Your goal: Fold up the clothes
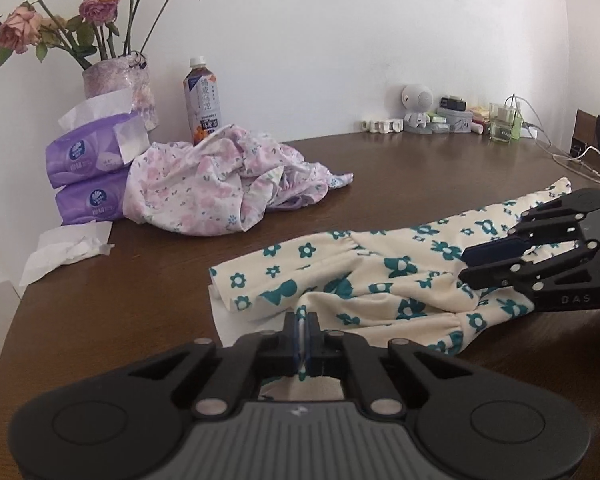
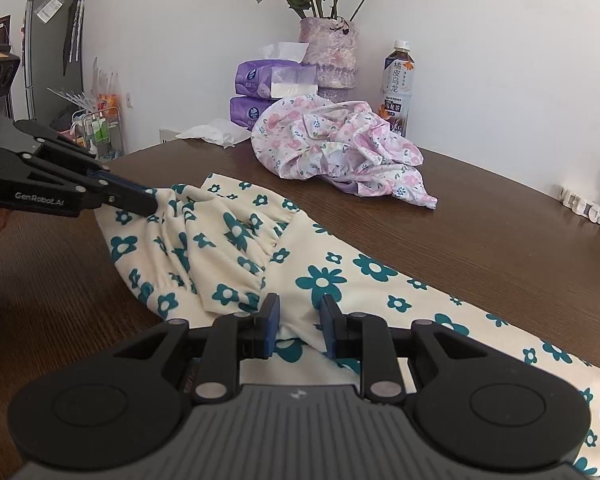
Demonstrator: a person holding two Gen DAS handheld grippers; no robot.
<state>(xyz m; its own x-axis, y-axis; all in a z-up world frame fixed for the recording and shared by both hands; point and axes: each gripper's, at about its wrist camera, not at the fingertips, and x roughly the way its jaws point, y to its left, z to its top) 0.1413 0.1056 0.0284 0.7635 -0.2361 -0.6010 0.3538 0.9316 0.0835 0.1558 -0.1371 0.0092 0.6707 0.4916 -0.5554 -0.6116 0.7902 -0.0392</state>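
both grippers pinching the cream teal-flowered garment (image 2: pixel 324 276) on the dark wood table (image 2: pixel 480 216)
left gripper (image 1: pixel 302 330) pressed together on a soft gathered edge; right gripper (image 2: pixel 299 320) clamps a thick fold, cloth's far end cut off.

Both wrist views sit low, close over the table (image 1: pixel 100 300) — sharing the cream garment (image 1: pixel 380 280)

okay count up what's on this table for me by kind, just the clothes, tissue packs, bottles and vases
Clothes: 2, the cream garment with teal flowers and the crumpled pink floral garment
Tissue packs: 2
Bottles: 1
Vases: 1
Total: 6
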